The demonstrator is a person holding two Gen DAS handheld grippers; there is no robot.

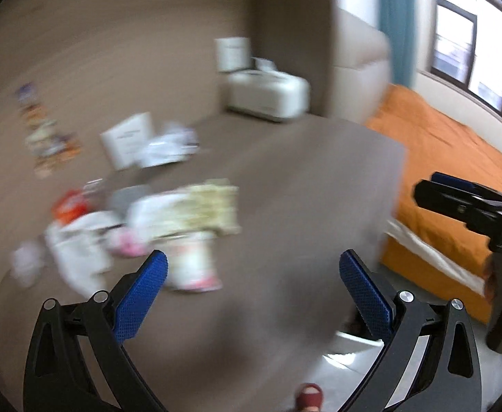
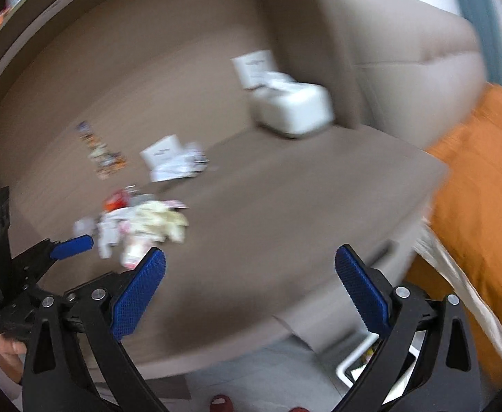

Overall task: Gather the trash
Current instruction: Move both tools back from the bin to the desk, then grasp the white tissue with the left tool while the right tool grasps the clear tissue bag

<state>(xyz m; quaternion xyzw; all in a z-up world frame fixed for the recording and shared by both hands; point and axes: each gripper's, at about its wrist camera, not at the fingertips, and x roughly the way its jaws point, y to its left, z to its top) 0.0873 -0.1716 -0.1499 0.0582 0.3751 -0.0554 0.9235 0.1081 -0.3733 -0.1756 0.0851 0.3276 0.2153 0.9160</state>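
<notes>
Two grippers, both empty w/ jaws spread wide: left gripper (image 1: 252, 264) hangs above the tabletop (image 1: 302, 185) just short of the trash pile (image 1: 141, 226), right gripper (image 2: 249, 262) sits off toward the tabletop's bed-side edge. Judging by that, the wide spread is prep for a first grab at bulky, crumpled stuff; nothing picked yet. Trash lies bunched at the left of the tabletop: white wrappers, a pale yellow crumpled packet (image 1: 209, 206), something orange-red (image 1: 70, 206). Bin (image 2: 357, 364) w/ white rim peeks out below the tabletop edge, mostly cut off. Heavy motion blur, so can't ID individual pieces or read the white card (image 1: 129, 139) and box (image 1: 268, 94) behind. Orange bed (image 1: 436, 158) at right.
</notes>
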